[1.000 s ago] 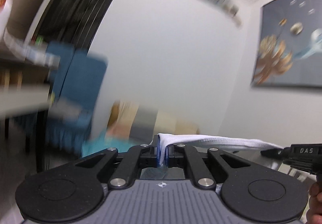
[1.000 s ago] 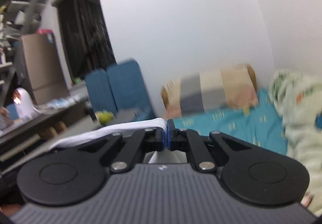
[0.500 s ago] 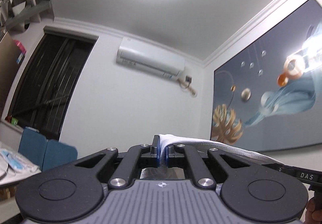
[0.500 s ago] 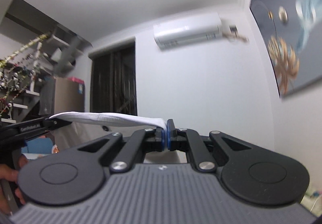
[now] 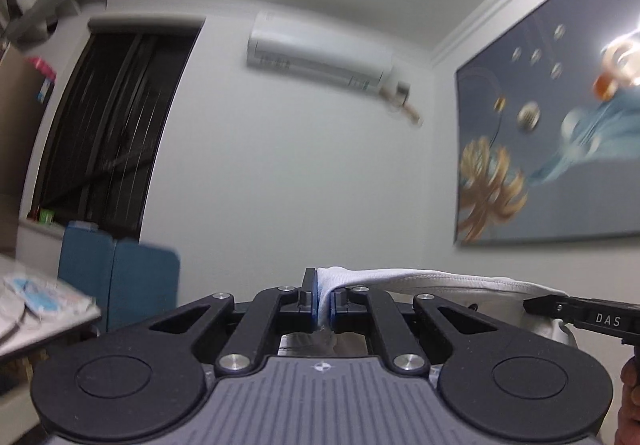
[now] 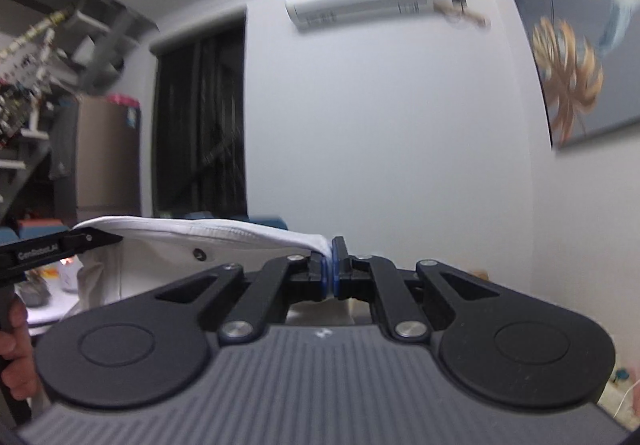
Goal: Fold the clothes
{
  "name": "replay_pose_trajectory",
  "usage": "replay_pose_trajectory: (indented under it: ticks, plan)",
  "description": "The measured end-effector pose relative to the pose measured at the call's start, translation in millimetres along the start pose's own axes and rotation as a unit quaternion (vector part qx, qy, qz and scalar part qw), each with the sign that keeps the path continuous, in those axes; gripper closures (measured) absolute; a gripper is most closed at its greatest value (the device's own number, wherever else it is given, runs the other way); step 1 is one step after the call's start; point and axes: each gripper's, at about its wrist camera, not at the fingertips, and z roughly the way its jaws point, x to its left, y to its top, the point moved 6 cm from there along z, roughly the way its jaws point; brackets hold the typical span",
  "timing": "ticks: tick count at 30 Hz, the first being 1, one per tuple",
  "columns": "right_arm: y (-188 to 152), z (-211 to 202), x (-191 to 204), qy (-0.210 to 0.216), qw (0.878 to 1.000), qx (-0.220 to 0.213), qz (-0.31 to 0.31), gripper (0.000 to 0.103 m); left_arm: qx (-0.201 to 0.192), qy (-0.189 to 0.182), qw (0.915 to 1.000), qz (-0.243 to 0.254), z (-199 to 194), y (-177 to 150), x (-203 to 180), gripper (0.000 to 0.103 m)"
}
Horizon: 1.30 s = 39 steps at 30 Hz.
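Note:
A white garment (image 5: 440, 279) hangs stretched in the air between my two grippers. My left gripper (image 5: 323, 299) is shut on one end of its top edge; the cloth runs right to the other gripper's black finger (image 5: 560, 307) at the frame's right edge. In the right wrist view my right gripper (image 6: 331, 265) is shut on the other end, and the white garment (image 6: 192, 235) spans left to the left gripper's fingertip (image 6: 94, 239). A snap button shows on the hanging cloth. Both grippers point level at the far wall. The garment's lower part is hidden behind the gripper bodies.
A white wall with an air conditioner (image 5: 320, 59) faces me, a dark window (image 6: 200, 125) to its left and a large painting (image 5: 552, 141) on the right wall. Blue chair backs (image 5: 116, 277) and a cluttered table edge (image 5: 36, 309) stand lower left. A hand (image 6: 16, 349) grips the left tool.
Both grippers rose with the garment held taut between them; the views swung from bed and chairs up to the ceiling light, then settled on the upper wall. Grips unchanged.

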Motion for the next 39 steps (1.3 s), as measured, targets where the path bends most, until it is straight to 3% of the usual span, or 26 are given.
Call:
replay_pose_trajectory:
  ticks: [7, 12, 17, 21, 24, 25, 26, 27, 29, 30, 32, 39]
  plan:
    - [-151.1, 188.4, -62.6, -0.024, 0.994, 0.103, 0.03, 0.097, 0.112, 0.042, 0.9927, -0.013, 199.7, -170.8, 55.2, 0.097]
    - [-292.7, 306.3, -112.9, -0.051, 0.983, 0.168, 0.055, 0.097, 0.17, 0.034, 0.9844, -0.031, 322.7, -316.0, 101.1, 0.096]
    - [-434.3, 383.8, -149.4, -0.069, 0.96, 0.256, 0.092, 0.097, 0.251, 0.045, 0.9669, -0.019, 399.1, -469.6, 147.3, 0.096]
    - [-498.0, 409.6, -165.0, -0.072, 0.949, 0.286, 0.115, 0.095, 0.302, 0.052, 0.9511, -0.037, 438.9, -549.0, 176.7, 0.093]
    - [-520.5, 418.2, -171.4, -0.055, 0.935, 0.312, 0.158, 0.093, 0.325, 0.056, 0.9426, -0.055, 452.9, -573.2, 190.1, 0.071]
    - [-518.9, 421.2, -174.4, -0.054, 0.932, 0.318, 0.166, 0.088, 0.329, 0.057, 0.9406, -0.06, 454.0, -574.0, 191.8, 0.052]
    - [-518.1, 418.7, -176.3, -0.055, 0.93, 0.32, 0.17, 0.075, 0.329, 0.058, 0.9402, -0.065, 452.6, -569.1, 192.8, 0.04]
    - [-515.8, 415.7, -177.0, -0.05, 0.93, 0.318, 0.176, 0.069, 0.328, 0.056, 0.9405, -0.07, 450.3, -564.0, 194.3, 0.034]
    - [-506.9, 410.6, -176.0, -0.04, 0.931, 0.309, 0.188, 0.036, 0.325, 0.046, 0.9413, -0.078, 442.4, -549.9, 195.4, 0.016]
    - [-501.7, 406.4, -173.2, -0.036, 0.932, 0.307, 0.191, 0.028, 0.325, 0.037, 0.9415, -0.08, 434.1, -539.1, 194.5, 0.014]
    - [-488.3, 396.4, -166.5, -0.032, 0.935, 0.302, 0.183, 0.026, 0.326, 0.024, 0.9418, -0.08, 412.2, -514.9, 192.5, 0.011]
    - [-426.7, 316.0, -133.3, -0.029, 0.942, 0.279, 0.186, 0.025, 0.315, 0.018, 0.9482, -0.04, 303.1, -437.9, 184.0, 0.009]
